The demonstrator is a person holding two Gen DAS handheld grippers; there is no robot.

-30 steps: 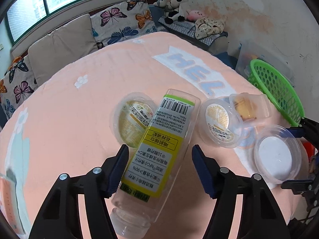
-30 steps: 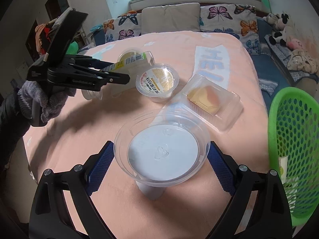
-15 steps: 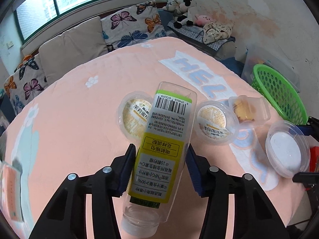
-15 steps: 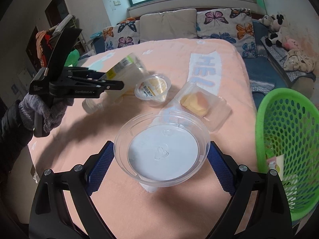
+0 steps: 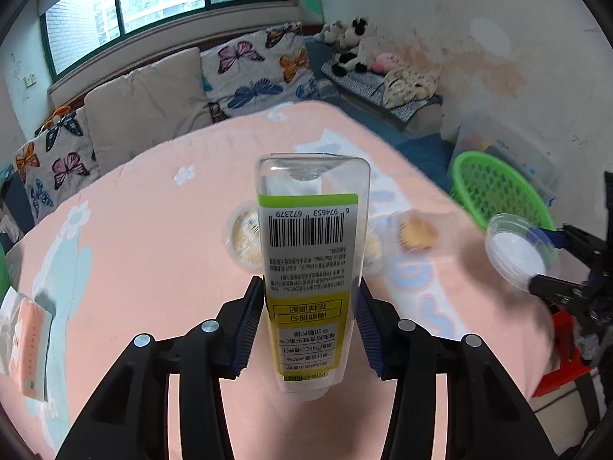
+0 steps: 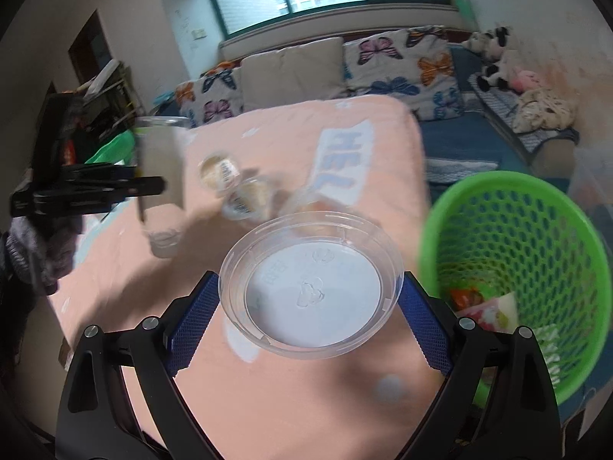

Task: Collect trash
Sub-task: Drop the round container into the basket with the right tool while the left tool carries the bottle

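Note:
My left gripper (image 5: 309, 320) is shut on a clear plastic bottle (image 5: 311, 253) with a yellow-green label and holds it upside down above the peach bed cover (image 5: 153, 268). It also shows in the right wrist view (image 6: 161, 188), at the left. My right gripper (image 6: 308, 306) is shut on a clear round plastic bowl (image 6: 311, 283), lifted off the bed next to the green mesh basket (image 6: 536, 253). The bowl shows in the left wrist view (image 5: 515, 255) too, in front of the basket (image 5: 494, 191).
Two lidded pudding cups (image 6: 220, 170) (image 6: 251, 197) and a clear clamshell with a yellow cake (image 5: 417, 232) lie mid-bed. The basket holds several wrappers (image 6: 486, 310). A tissue pack (image 5: 30, 349) lies at the bed's left edge. Cushions line the far side.
My left gripper closed on the bottle and lifted it off the bed, turning it upright. My right gripper raised the bowl and moved right, toward the green basket.

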